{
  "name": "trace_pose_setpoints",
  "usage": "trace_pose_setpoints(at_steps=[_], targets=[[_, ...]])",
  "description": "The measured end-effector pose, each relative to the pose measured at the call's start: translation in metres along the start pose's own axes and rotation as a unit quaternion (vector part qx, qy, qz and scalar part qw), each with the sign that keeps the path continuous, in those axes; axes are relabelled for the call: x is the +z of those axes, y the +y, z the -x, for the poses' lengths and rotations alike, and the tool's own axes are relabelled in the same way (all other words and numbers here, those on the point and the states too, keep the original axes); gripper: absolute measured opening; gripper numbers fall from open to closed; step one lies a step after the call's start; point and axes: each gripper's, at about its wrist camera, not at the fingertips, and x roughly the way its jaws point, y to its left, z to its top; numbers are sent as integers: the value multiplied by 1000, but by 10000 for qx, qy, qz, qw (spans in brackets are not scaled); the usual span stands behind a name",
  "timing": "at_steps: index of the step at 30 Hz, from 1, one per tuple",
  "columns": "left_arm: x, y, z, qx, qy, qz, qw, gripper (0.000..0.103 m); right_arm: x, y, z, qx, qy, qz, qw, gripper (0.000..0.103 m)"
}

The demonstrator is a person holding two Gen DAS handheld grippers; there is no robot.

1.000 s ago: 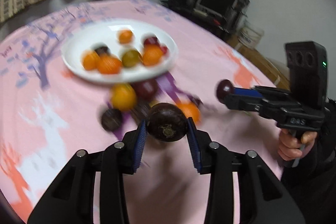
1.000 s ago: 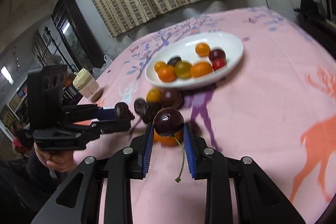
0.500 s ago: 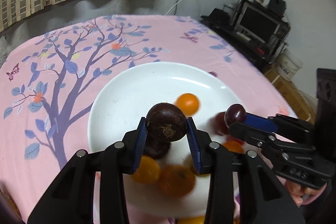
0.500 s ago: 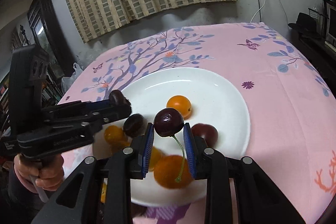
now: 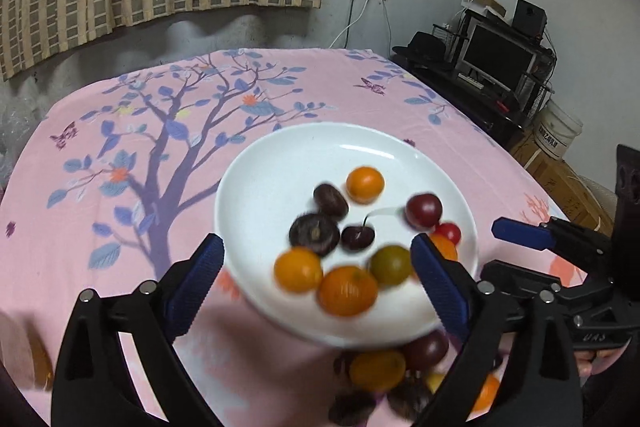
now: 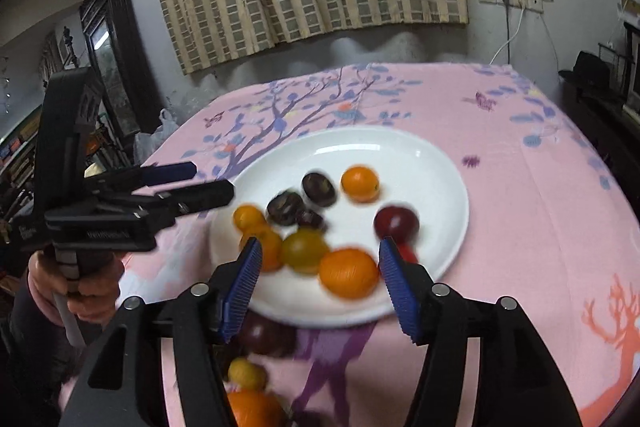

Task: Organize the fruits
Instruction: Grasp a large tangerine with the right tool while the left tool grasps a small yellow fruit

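White plate (image 5: 280, 163): glazed dish on the pink tablecloth (image 5: 120, 187), just ahead of and partly under both sets of tongs; its near rim lies between the left pair's tips.
Fruit on the plate: small oranges, dark plums, a cherry (image 5: 357, 237) with its stem, a greenish one (image 5: 390, 265) and a red one, bunched on the half nearest the tongs.
Fruit off the plate: a loose heap (image 5: 394, 373) on the cloth below the near rim, under the left tongs' right finger; in the right view more pieces (image 6: 248, 373) lie below its left finger.
Handling, as a judgement: light, round, smooth-skinned pieces that likely roll on the glaze and bruise if pinched hard; the cherry looks softest. Best taken across the widest middle, pads on opposite sides, with gentle pressure; the stem is no handle.
Left tongs (image 5: 316, 279): jaws spreading, very wide, nothing between the blue pads (image 5: 438, 287); they touch no fruit that can be seen.
Right tongs (image 6: 320, 281): jaws also opening, about half wide, empty; an orange (image 6: 349, 273) and the greenish fruit show between the tips but lie on the plate beyond, with no pad pressing them.
Risk: blur hides whether the plated pieces have settled.
Next, as a judgement: the heap nearest the tongs still needs lifting onto the plate.
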Motion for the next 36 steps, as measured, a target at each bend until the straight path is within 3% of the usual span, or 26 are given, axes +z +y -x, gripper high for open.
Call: trace_pose_setpoints(at_steps=[5,10,13,20,36], targets=[[-42,6,24,28,133,204,9997,95,-43,21,22,85,128,310,9994,61],[-72,8,32,131,246,226,9994,95,-67,33,41,415,118,216,9988,59],[-84,12,37,115,291,276,9991,95,-81,42,38,428,355,238,9982,46],[-93,23,46,-3,282,562,9980,95,-85,44,33,259,521,104,9983,44],[-94,17,66,-74,81,422,9991,95,-79,37,-6,-78,1157,-85,9932,41]])
